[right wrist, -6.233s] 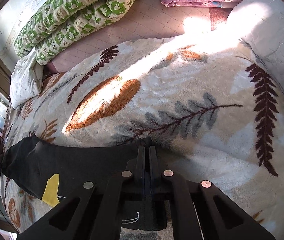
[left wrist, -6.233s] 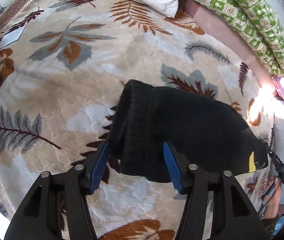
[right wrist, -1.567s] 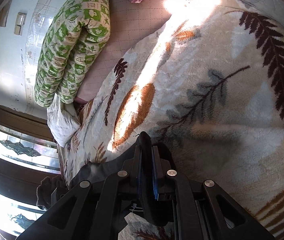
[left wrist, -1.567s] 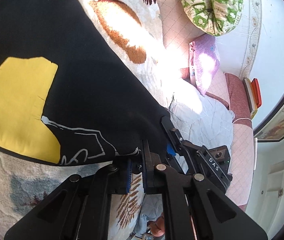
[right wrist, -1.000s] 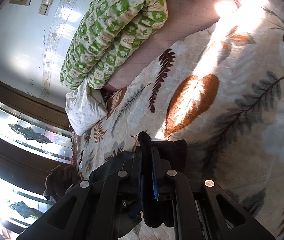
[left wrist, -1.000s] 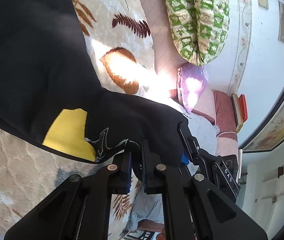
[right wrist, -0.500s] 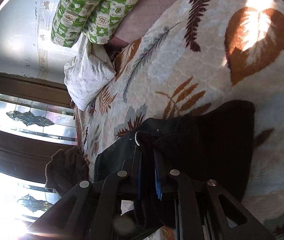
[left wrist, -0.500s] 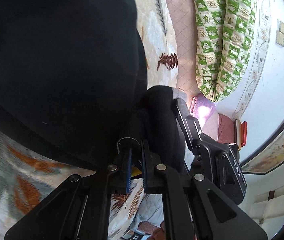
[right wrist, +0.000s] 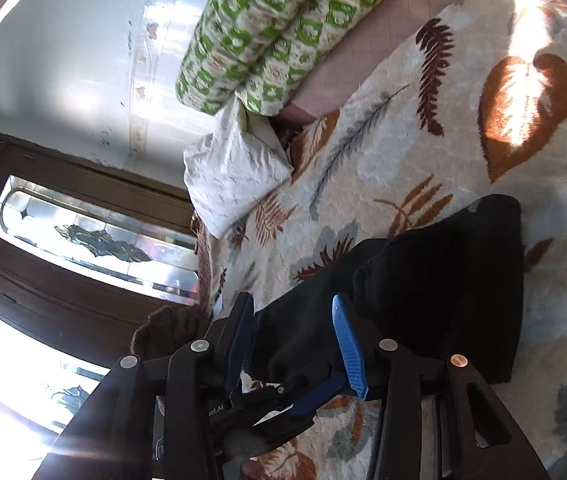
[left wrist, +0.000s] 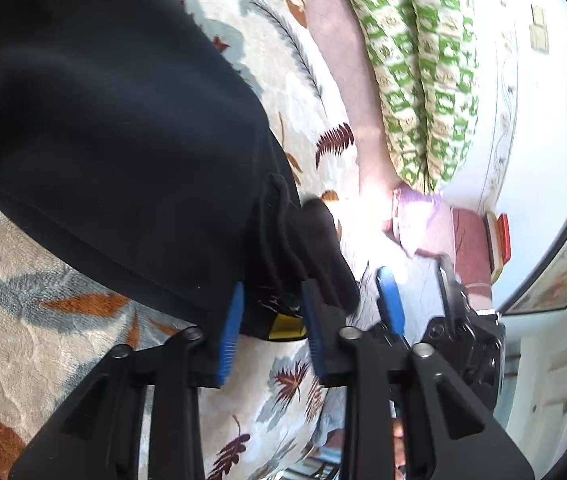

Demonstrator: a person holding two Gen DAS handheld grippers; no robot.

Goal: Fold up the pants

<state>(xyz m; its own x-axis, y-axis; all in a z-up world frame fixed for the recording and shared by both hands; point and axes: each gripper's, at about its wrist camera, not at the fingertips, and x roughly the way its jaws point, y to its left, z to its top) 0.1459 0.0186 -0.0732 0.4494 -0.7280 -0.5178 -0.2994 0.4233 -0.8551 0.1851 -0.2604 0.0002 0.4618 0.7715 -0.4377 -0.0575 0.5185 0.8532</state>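
Observation:
The black pants (left wrist: 115, 120) lie folded on the leaf-patterned blanket (left wrist: 35, 280), filling the upper left of the left wrist view. A yellow patch (left wrist: 285, 326) peeks out at their near edge. My left gripper (left wrist: 272, 330) is open, its blue pads on either side of the bunched pants edge without pinching it. In the right wrist view the pants (right wrist: 447, 292) form a doubled dark stack. My right gripper (right wrist: 293, 338) is also open, with loose black cloth between its fingers. The two grippers sit close together; the right one's blue pad (left wrist: 389, 304) shows beside the left.
A rolled green-and-white quilt (right wrist: 267, 28) lies along the far wall on a pink sheet (right wrist: 347, 60). A white pillow (right wrist: 235, 176) sits by it, and a purple cushion (left wrist: 415, 216) at the other end. A brown garment heap (right wrist: 163, 332) is by the glazed door (right wrist: 83, 236).
Both grippers were shut on the pants edge half a second ago and now stand open. The carried edge has come down onto the rest of the pants.

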